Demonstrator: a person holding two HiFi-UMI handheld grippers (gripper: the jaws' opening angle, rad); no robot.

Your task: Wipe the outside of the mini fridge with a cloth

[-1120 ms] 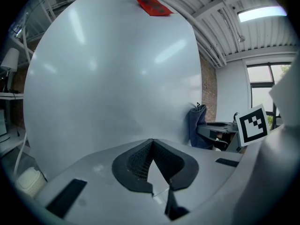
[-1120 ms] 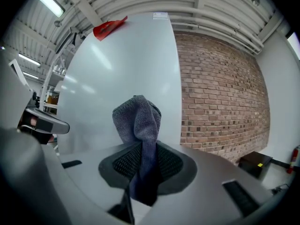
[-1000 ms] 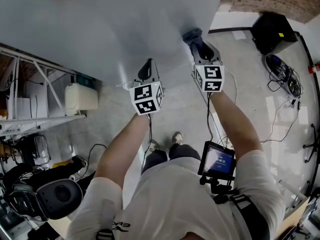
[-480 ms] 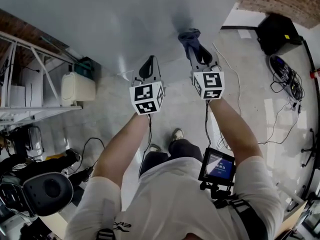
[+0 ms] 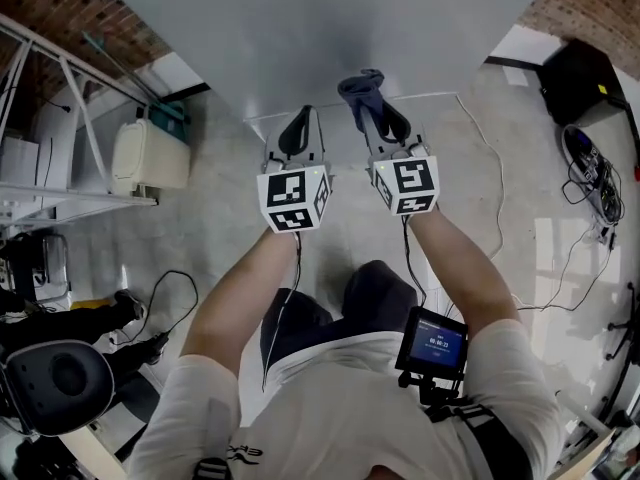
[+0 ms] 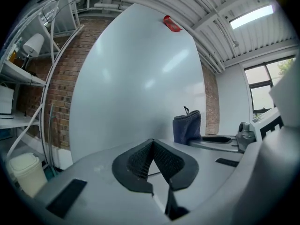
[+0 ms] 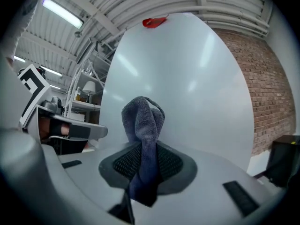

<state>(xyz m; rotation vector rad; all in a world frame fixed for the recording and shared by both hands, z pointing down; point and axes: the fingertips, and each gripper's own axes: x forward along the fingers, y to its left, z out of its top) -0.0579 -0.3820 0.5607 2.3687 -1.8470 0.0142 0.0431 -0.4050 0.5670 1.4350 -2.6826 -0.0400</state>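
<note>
The mini fridge shows as a broad pale grey face that fills the top of the head view, with a red tag near its upper edge. A folded blue-grey cloth sticks out of my right gripper, which is shut on it, and the cloth's tip lies against the fridge's lower part. To its left, my left gripper is shut with nothing in it, close to the fridge's bottom edge. From the left gripper view the cloth appears at the right.
A metal shelf rack and a cream canister stand at the left by a brick wall. A black box and cables lie on the concrete floor at the right. Black gear sits low left.
Both grippers have moved down the fridge face toward its bottom edge, the cloth dragged along with the right one. The person has leaned back, and the grippers now sit closer together.
</note>
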